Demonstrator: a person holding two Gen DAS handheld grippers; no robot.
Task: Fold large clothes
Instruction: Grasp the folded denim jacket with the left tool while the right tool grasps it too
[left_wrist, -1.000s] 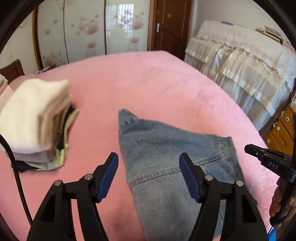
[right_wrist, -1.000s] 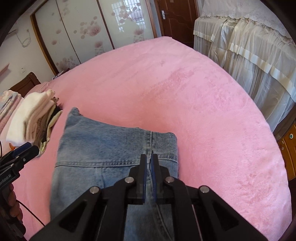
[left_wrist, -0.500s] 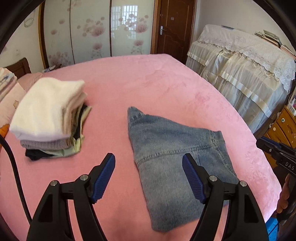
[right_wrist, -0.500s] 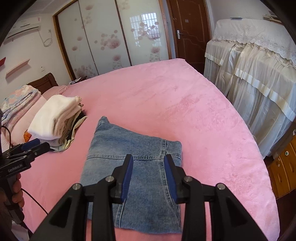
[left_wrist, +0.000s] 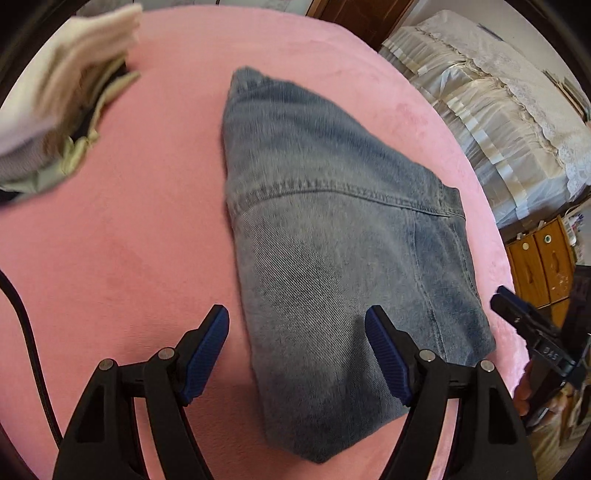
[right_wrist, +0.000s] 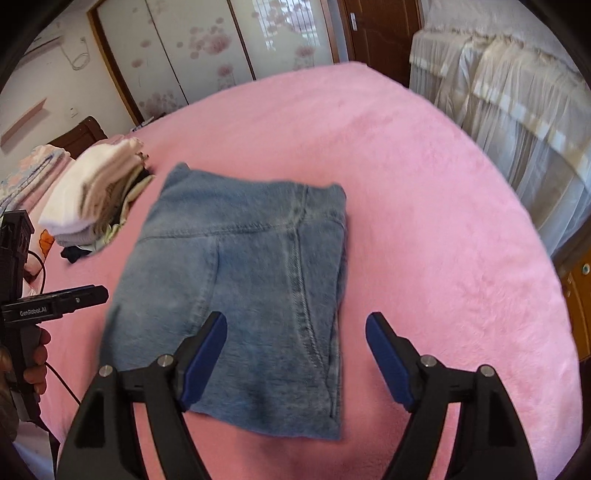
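While the folded jeans (right_wrist: 236, 280) lie flat on the pink bed (right_wrist: 424, 221), the right gripper (right_wrist: 295, 354) has just been opening, holding nothing; the left gripper (left_wrist: 295, 350) is wide open too.

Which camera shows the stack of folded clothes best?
The right wrist view: the stack of folded clothes sits whole beside the jeans. The left wrist view shows it blurred and cut off at the corner.
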